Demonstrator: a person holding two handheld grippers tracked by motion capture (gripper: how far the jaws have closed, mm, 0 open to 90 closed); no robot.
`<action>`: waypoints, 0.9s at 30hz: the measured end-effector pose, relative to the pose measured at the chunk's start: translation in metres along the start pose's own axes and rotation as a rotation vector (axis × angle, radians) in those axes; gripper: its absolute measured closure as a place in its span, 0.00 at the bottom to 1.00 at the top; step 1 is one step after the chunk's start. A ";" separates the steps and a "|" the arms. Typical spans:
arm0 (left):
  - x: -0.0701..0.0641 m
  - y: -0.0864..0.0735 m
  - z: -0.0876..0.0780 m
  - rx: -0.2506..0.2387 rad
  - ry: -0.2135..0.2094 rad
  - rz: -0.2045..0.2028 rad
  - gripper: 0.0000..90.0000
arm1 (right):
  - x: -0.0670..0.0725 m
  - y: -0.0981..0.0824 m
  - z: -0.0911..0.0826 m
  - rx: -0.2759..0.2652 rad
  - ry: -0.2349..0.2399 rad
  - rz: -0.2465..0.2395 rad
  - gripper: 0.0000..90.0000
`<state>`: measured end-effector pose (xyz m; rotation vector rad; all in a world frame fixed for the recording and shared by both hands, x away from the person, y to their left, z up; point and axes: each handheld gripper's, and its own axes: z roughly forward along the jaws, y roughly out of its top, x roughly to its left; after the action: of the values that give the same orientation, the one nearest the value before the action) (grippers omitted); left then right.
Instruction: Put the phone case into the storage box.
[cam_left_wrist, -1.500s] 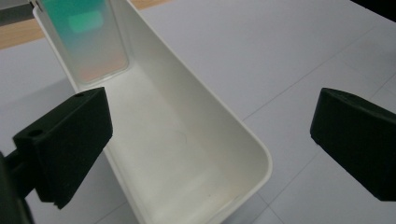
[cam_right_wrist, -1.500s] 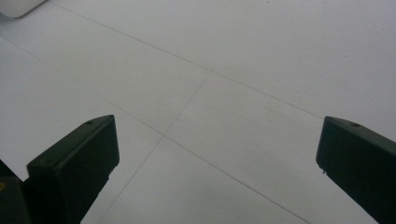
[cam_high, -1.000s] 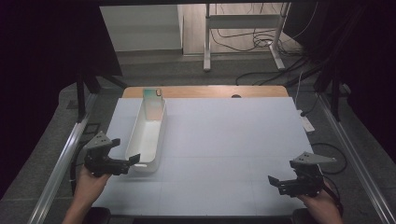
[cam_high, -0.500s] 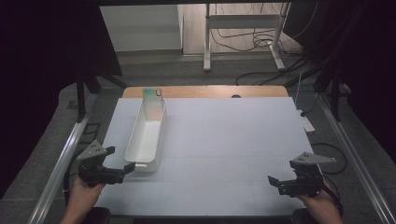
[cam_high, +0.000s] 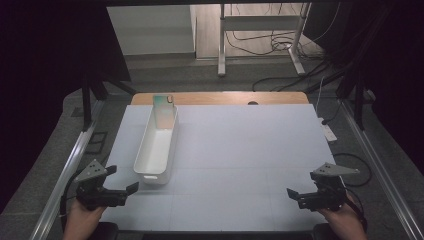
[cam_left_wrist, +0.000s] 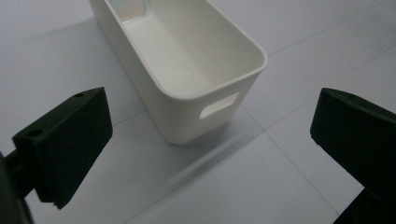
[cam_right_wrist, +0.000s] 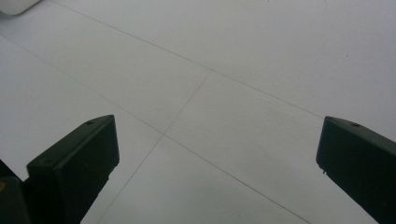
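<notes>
A long white plastic bin (cam_high: 156, 147) lies lengthwise on the left part of the white table (cam_high: 240, 150). A pale greenish flat item (cam_high: 163, 106) leans upright inside its far end. My left gripper (cam_high: 122, 179) is held by a hand at the near-left table edge, just short of the bin's near end, and is open and empty. In the left gripper view the bin (cam_left_wrist: 187, 70) with its handle slot lies ahead between the wide-apart jaws of that gripper (cam_left_wrist: 210, 154). My right gripper (cam_high: 301, 186) hovers open at the near right, over bare table (cam_right_wrist: 215, 93).
A wooden strip (cam_high: 220, 98) borders the table's far edge. Metal rails (cam_high: 65, 170) run along both sides. Cables and a stand's legs (cam_high: 260, 45) lie on the floor beyond. A corner of the bin (cam_right_wrist: 14, 5) shows in the right gripper view.
My left gripper has drawn back from the bin's near end toward the near-left table edge, open throughout. The right gripper has stayed put.
</notes>
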<state>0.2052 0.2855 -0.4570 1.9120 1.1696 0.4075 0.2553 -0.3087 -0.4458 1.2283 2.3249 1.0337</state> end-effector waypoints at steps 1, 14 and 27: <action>0.000 -0.001 -0.001 0.004 0.005 0.000 0.00 | 0.000 0.000 0.000 0.000 0.000 0.000 0.00; -0.003 -0.013 -0.004 0.030 0.030 0.014 0.00 | 0.000 0.000 0.000 -0.003 -0.003 0.005 0.00; -0.005 -0.012 0.000 0.063 0.034 0.032 0.02 | 0.000 0.000 0.000 0.000 -0.004 0.003 0.00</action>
<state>0.1953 0.2836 -0.4658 1.9875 1.1882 0.4266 0.2554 -0.3091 -0.4460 1.2331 2.3204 1.0308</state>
